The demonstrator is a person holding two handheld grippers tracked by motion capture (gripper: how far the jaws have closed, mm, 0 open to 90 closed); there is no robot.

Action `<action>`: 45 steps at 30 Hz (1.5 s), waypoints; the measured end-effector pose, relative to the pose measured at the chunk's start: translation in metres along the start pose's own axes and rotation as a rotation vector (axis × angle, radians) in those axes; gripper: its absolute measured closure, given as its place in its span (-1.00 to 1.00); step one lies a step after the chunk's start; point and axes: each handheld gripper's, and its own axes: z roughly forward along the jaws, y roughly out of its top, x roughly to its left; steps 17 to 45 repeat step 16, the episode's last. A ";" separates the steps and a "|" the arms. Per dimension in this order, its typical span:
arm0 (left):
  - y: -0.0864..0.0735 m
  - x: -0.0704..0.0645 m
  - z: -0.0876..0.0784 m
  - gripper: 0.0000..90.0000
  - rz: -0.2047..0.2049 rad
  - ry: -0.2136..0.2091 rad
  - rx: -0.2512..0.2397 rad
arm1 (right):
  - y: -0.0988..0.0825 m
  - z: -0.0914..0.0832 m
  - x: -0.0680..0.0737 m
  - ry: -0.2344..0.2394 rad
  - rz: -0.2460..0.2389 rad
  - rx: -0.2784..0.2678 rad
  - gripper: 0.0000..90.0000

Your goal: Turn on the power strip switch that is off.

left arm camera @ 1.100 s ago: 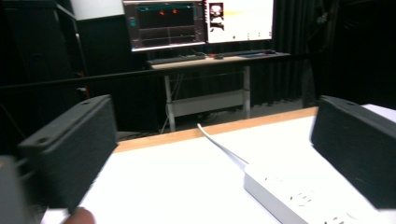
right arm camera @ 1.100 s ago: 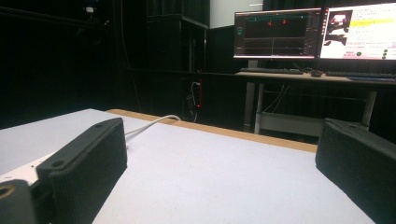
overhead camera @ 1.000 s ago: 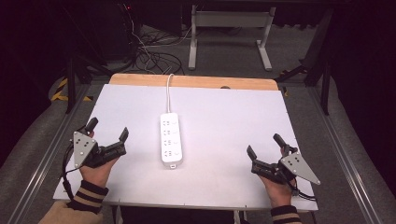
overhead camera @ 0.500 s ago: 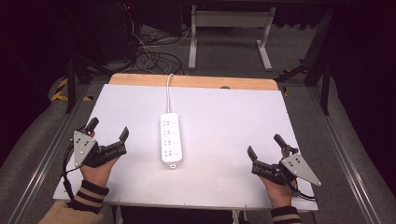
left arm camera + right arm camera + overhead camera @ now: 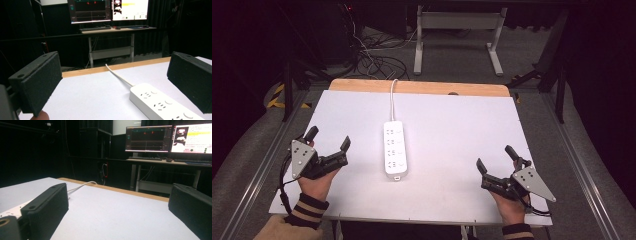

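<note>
While our jaws stand wide apart and hold nothing, the left gripper [image 5: 329,142] and the right gripper [image 5: 497,162] rest low near our edge of the table [image 5: 452,115]. The white power strip [image 5: 394,147] lies flat in the middle between them, its long side pointing away from us. The left gripper is nearer. Both hands sit low, jaws pointing forward.

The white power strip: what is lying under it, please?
Under the power strip lies the white table surface, flat and bare around it. Its cable runs off over the far wooden edge. The surface directly beneath the strip is covered.
</note>
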 end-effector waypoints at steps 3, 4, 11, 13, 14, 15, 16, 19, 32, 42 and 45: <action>0.000 0.001 0.000 -1.00 0.000 0.002 0.003 | 0.000 0.001 0.000 0.000 -0.001 0.000 -0.93; 0.000 0.001 0.000 -1.00 -0.002 0.002 0.004 | 0.000 0.001 0.000 -0.001 -0.002 -0.001 -0.93; -0.001 0.002 0.001 -0.99 -0.002 0.005 0.009 | -0.001 0.002 0.000 0.001 0.001 0.004 -0.93; -0.001 0.003 0.003 -0.99 -0.002 0.005 0.011 | -0.001 0.003 0.000 0.000 -0.004 0.011 -0.93; -0.002 0.003 0.004 -0.99 -0.007 0.008 0.014 | -0.002 0.004 0.000 0.002 -0.005 0.013 -0.93; -0.002 0.003 0.004 -0.99 -0.007 0.009 0.015 | -0.002 0.005 0.000 0.001 -0.007 0.014 -0.94; -0.002 0.003 0.005 -0.99 -0.006 0.010 0.017 | -0.003 0.005 0.001 0.005 -0.006 0.016 -0.94; -0.002 0.003 0.005 -0.99 -0.006 0.010 0.017 | -0.003 0.005 0.001 0.005 -0.006 0.016 -0.94; -0.002 0.003 0.005 -0.99 -0.006 0.010 0.017 | -0.003 0.005 0.001 0.005 -0.006 0.016 -0.94; -0.002 0.003 0.005 -0.99 -0.006 0.010 0.017 | -0.003 0.005 0.001 0.005 -0.006 0.016 -0.94; -0.002 0.003 0.005 -0.99 -0.006 0.010 0.017 | -0.003 0.005 0.001 0.005 -0.006 0.016 -0.94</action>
